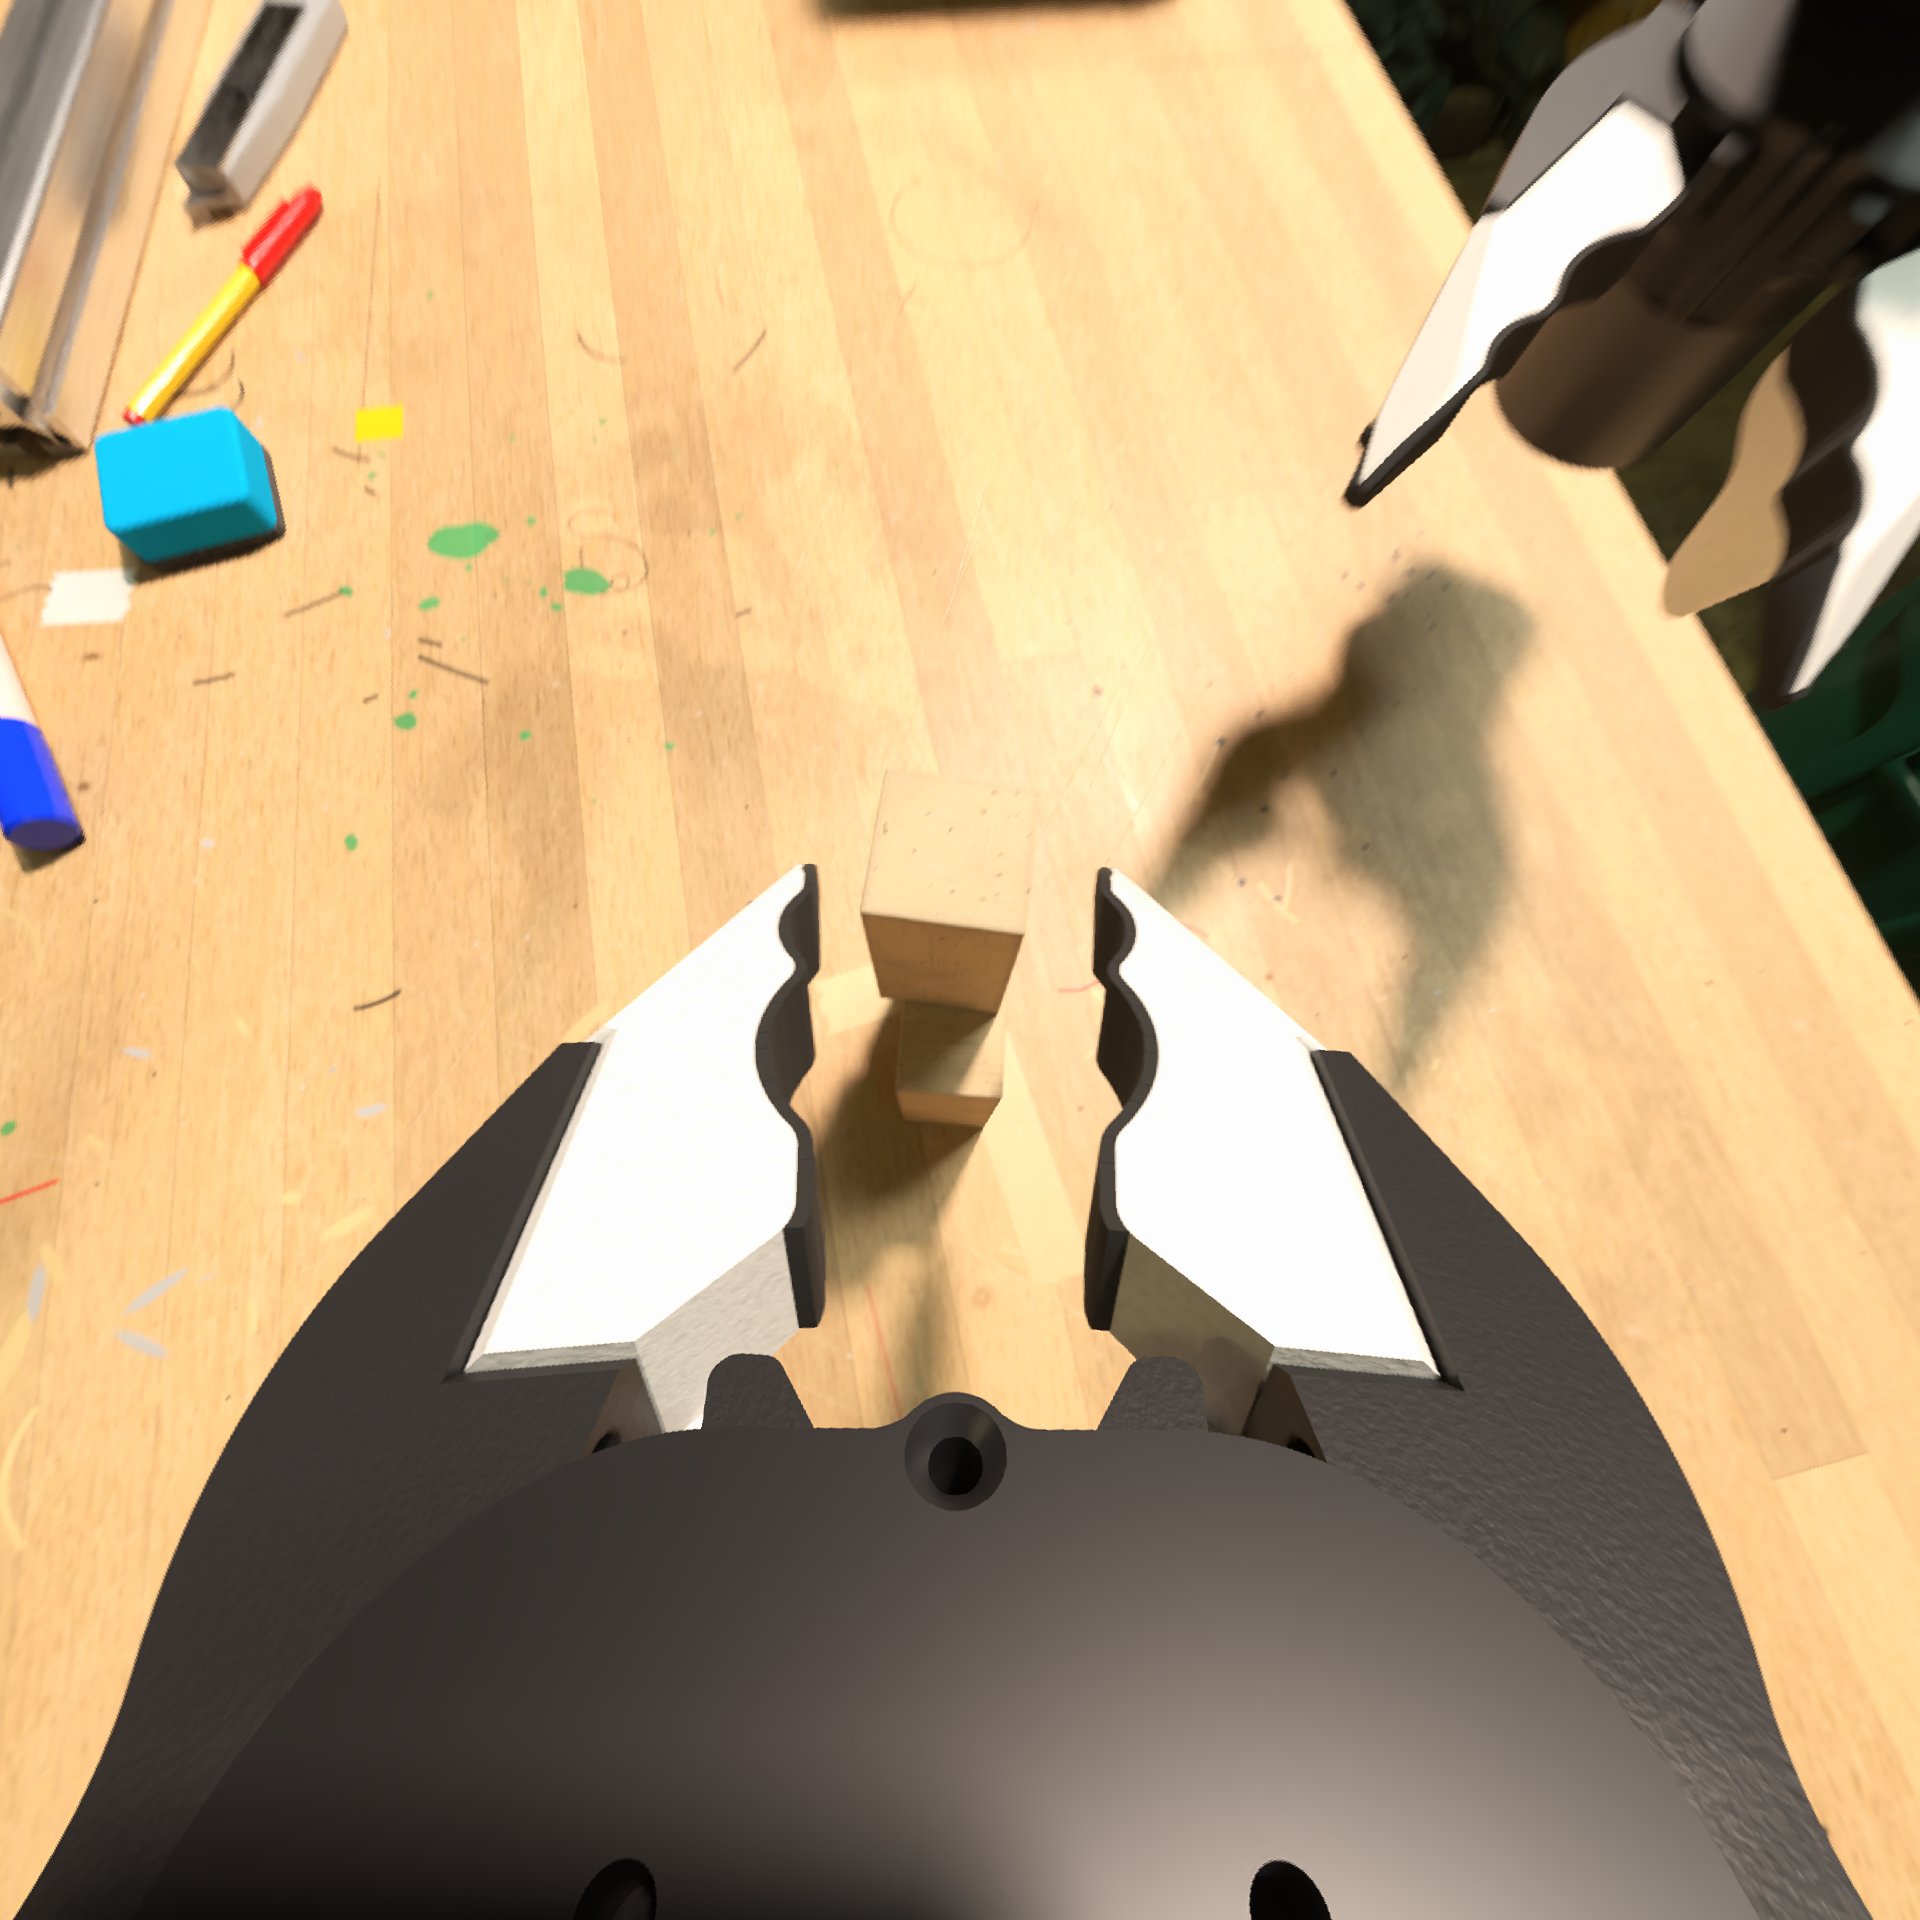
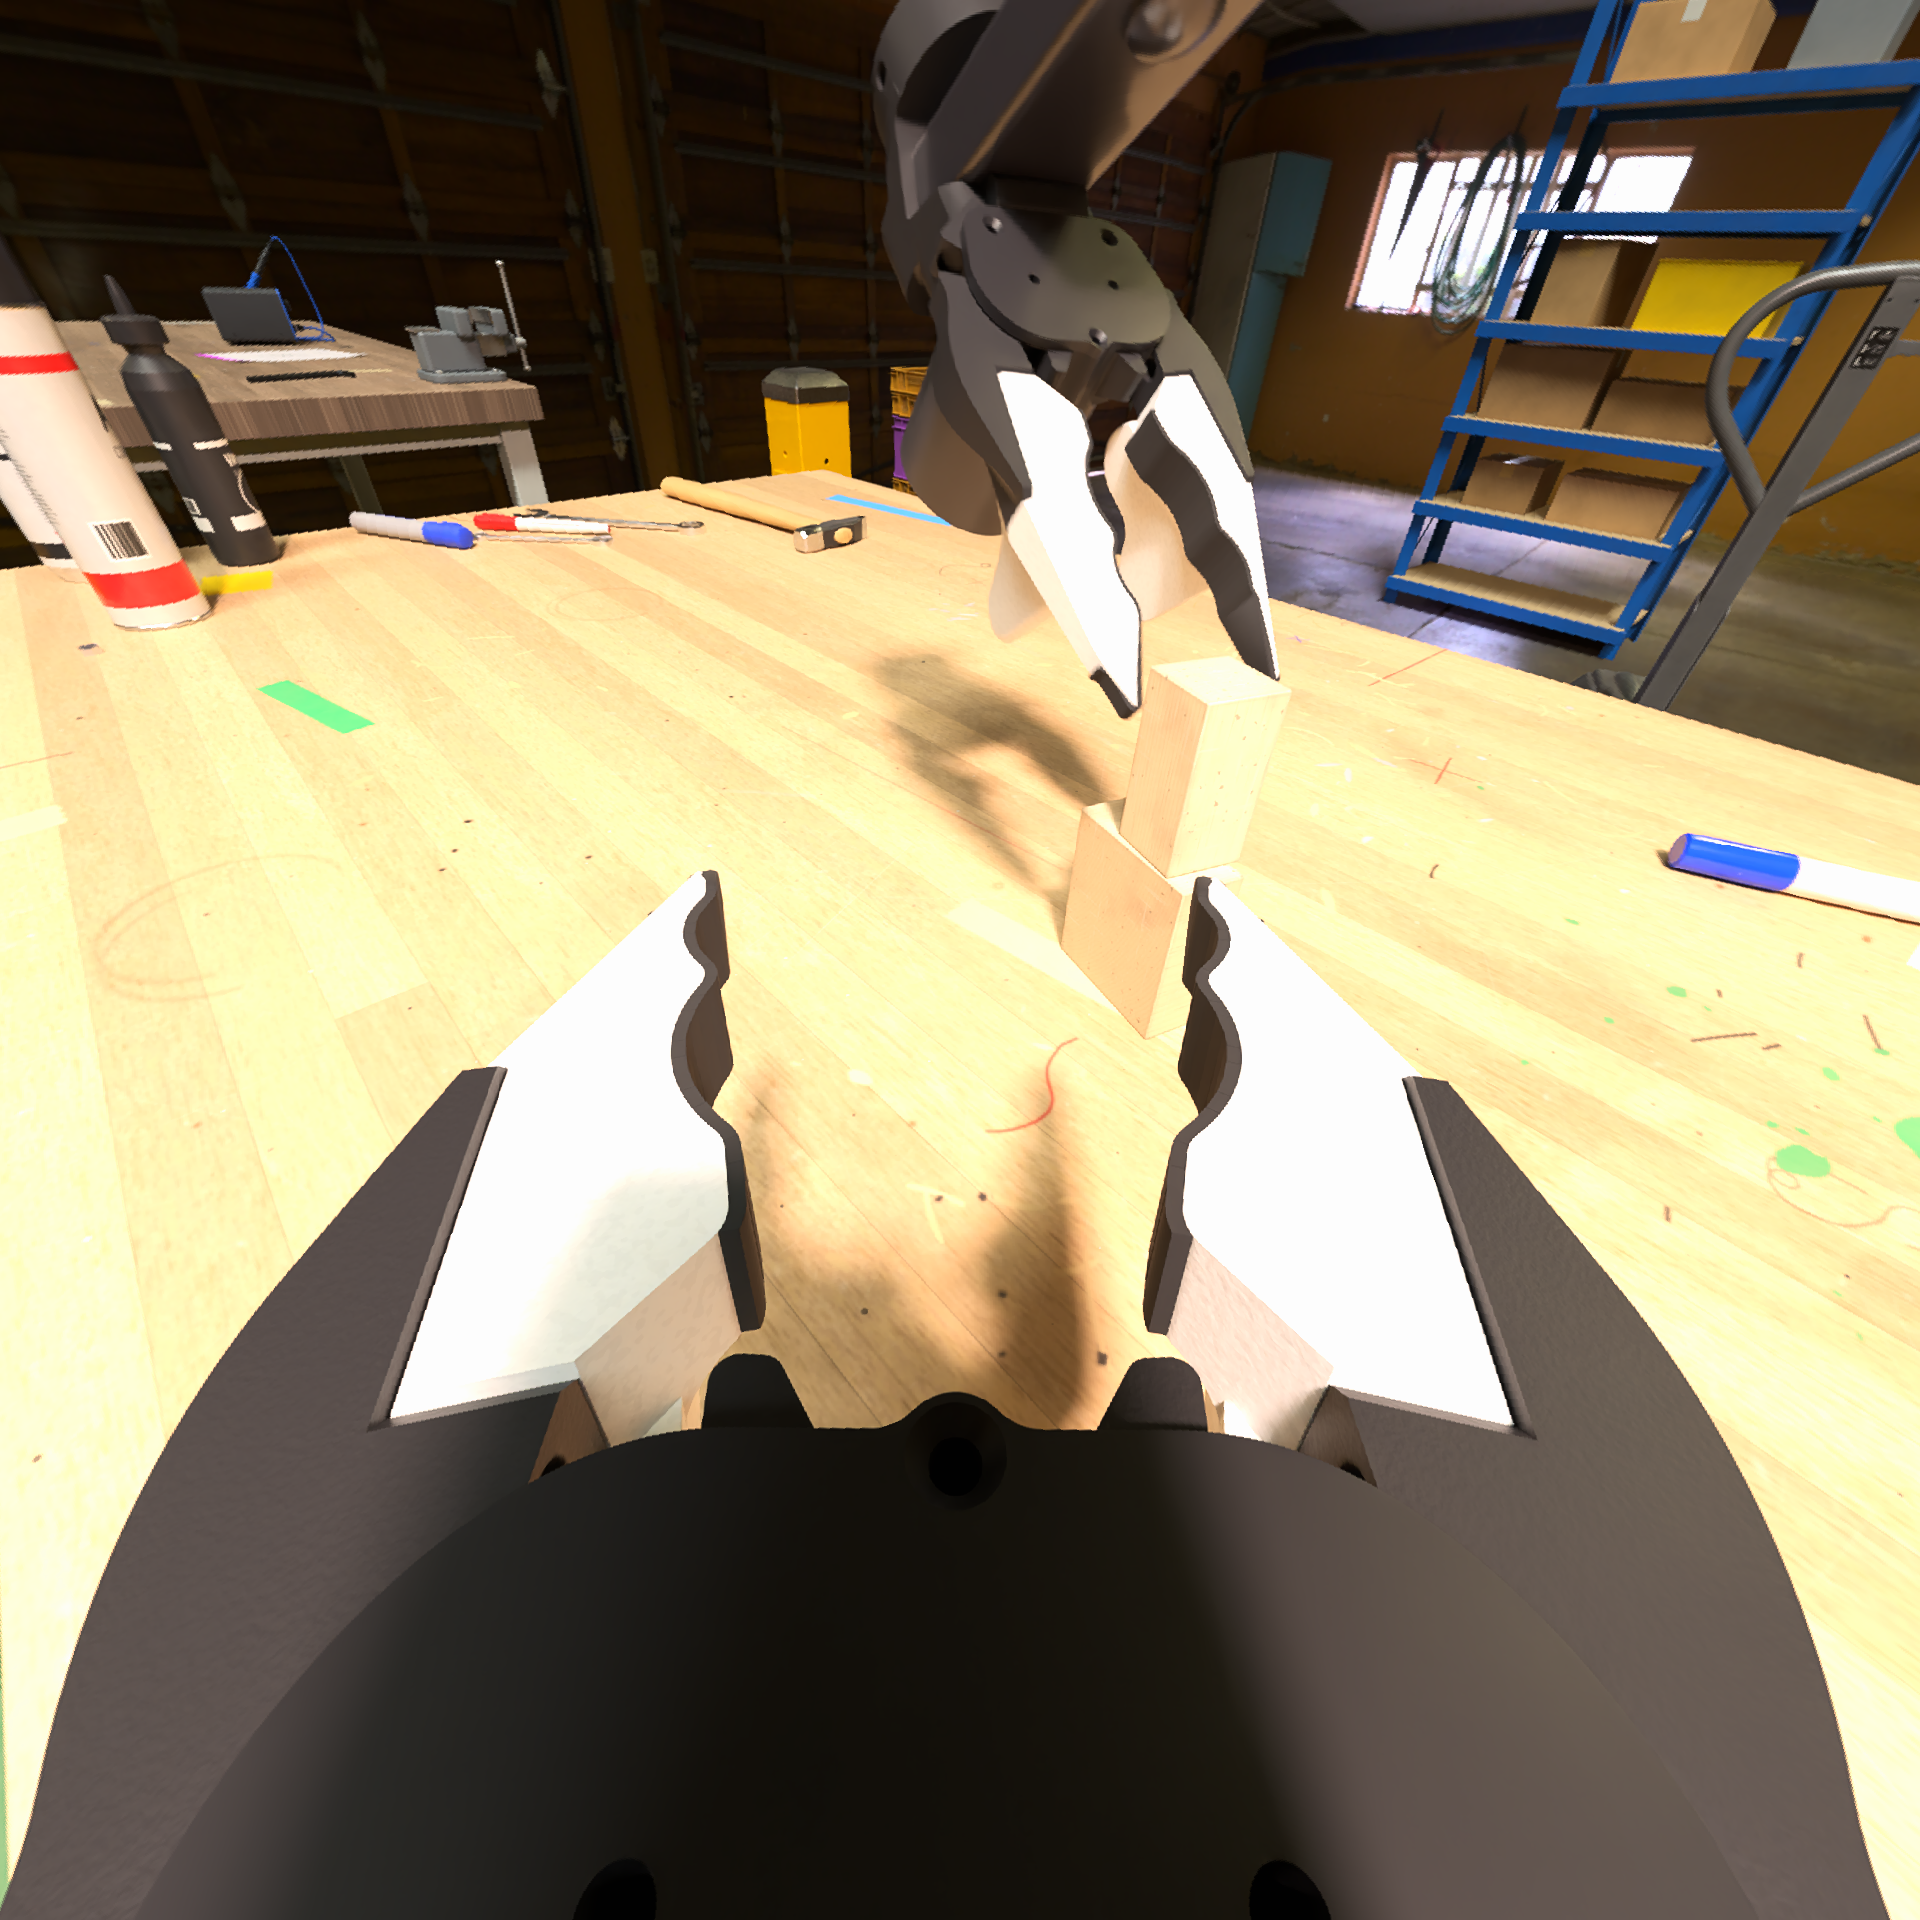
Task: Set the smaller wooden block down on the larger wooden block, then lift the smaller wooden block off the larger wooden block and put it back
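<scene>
Hovering right above the stack with the left claw (image 1: 956, 878), spread wide, fingertips flanking the top of the smaller wooden block (image 1: 945, 894), clear of both sides. Sitting up there on the larger wooden block (image 1: 951, 1070), offset toward one edge, out on the open bench (image 1: 727, 312). Hanging back near the stack with the right claw (image 2: 956, 883), wide too, gripping nothing. Far left: blue block (image 1: 187, 483) beside a red-capped yellow pen (image 1: 223, 301).

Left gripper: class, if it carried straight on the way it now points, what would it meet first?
Probably the upper wooden block, which sits between and just beyond the open left gripper fingertips, stacked on the lower wooden block; depth is uncertain.
</scene>
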`<state>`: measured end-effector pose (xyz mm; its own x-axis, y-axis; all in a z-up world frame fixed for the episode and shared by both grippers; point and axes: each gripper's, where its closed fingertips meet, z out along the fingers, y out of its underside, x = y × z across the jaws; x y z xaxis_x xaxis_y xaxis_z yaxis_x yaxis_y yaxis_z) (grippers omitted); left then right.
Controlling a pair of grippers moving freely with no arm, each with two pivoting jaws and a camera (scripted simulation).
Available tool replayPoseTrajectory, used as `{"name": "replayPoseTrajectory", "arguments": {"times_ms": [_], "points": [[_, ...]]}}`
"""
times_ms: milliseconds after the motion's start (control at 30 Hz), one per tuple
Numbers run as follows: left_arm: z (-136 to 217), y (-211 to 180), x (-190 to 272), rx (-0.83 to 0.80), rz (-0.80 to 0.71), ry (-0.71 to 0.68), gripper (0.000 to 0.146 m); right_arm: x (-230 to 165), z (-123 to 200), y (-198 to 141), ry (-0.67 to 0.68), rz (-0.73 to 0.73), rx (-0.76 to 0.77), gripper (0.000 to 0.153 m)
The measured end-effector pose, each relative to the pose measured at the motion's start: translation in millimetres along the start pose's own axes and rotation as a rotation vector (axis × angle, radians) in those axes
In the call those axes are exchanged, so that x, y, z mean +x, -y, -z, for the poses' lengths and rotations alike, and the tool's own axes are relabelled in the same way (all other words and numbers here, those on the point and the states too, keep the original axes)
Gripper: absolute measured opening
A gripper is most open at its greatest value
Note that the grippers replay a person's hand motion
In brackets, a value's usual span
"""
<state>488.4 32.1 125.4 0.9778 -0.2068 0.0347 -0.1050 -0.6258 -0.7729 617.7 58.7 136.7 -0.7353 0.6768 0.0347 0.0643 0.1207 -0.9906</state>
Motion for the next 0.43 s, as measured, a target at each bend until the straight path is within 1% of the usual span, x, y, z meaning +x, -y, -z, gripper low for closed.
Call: {"name": "replayPoseTrajectory", "arguments": {"times_ms": [33, 100, 167, 233, 300, 367, 400, 433], "points": [[2.7, 4.6, 2.6, 0.027, 0.004, -0.008, 0.059, 0.6, 0.0, 0.1, -0.004, 0.000, 0.002, 0.089], [10.1, 13.2, 6.0, 0.079, 0.005, -0.002, 0.064, 3.3, 0.2, 0.7, -0.021, 0.000, 0.008, 0.088], [21.3, 21.6, 7.2, 0.140, 0.009, 0.040, 0.066, 8.5, 0.2, 0.7, -0.054, -0.003, 0.011, 0.084], [36.4, 27.2, 8.0, 0.209, 0.036, 0.113, 0.066, 19.6, -0.3, -3.7, -0.119, -0.023, -0.020, 0.079], [53.5, 25.3, 9.9, 0.264, 0.089, 0.216, 0.061, 34.4, -1.7, -10.0, -0.200, -0.064, -0.061, 0.076], [71.0, 15.1, 16.1, 0.303, 0.140, 0.337, 0.055, 52.4, -3.1, -15.4, -0.291, -0.123, -0.088, 0.071], [79.5, 8.1, 20.5, 0.326, 0.158, 0.406, 0.050, 62.2, -3.7, -18.1, -0.344, -0.156, -0.099, 0.067], [86.4, 1.5, 25.0, 0.353, 0.173, 0.475, 0.042, 70.4, -4.4, -20.4, -0.390, -0.184, -0.106, 0.061]]}}
